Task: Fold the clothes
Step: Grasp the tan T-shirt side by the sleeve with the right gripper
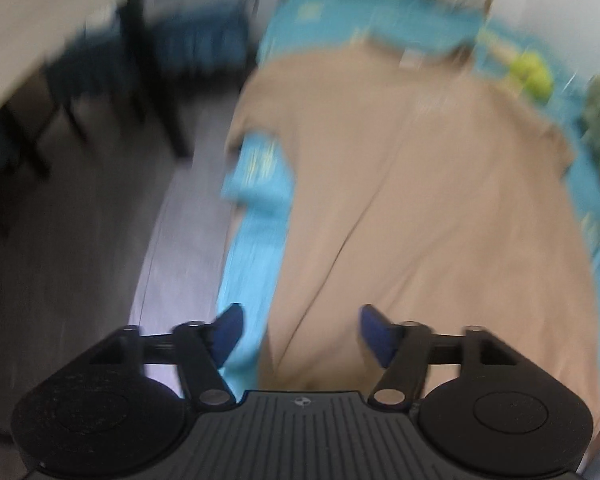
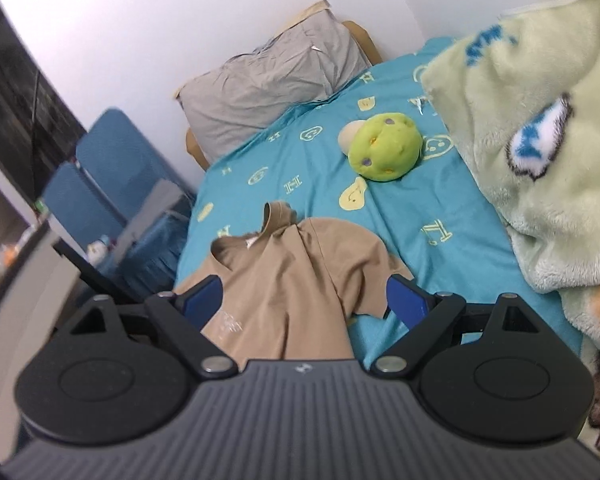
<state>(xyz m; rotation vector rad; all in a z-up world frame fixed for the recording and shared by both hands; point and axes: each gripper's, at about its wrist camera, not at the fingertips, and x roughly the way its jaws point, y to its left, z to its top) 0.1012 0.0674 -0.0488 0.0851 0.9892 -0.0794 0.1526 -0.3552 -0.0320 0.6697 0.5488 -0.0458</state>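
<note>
Nearest the cameras, both tools hang above the bed with nothing between their blue pads: the left gripper (image 1: 300, 334) has its jaws spread wide over the near hem, and the right gripper (image 2: 304, 300) is equally spread over the chest area. Neither touches cloth as far as I can tell.

Just beyond them the tan T-shirt (image 2: 284, 280) lies on the teal bedsheet (image 2: 440, 272), collar toward the far end, its right sleeve (image 2: 374, 296) curled under and its body creased lengthwise. That is probably the main risk: a fold made now would likely trap the wrinkles and the tucked sleeve, giving a lopsided bundle. The left view is heavily blurred, so a pinch taken from it may miss the hem or catch the sheet along with the shirt. The shirt's left edge also lies close to the side of the bed, and a careless drag could pull it over.

To the right, a fluffy pale-green blanket (image 2: 540, 140) crowds the sheet and limits room for spreading. Farther off sits a green plush toy (image 2: 384, 148), well apart from the collar. At the far end rests a grey pillow (image 2: 272, 80), with blue chairs (image 2: 112, 184) off to the left.
</note>
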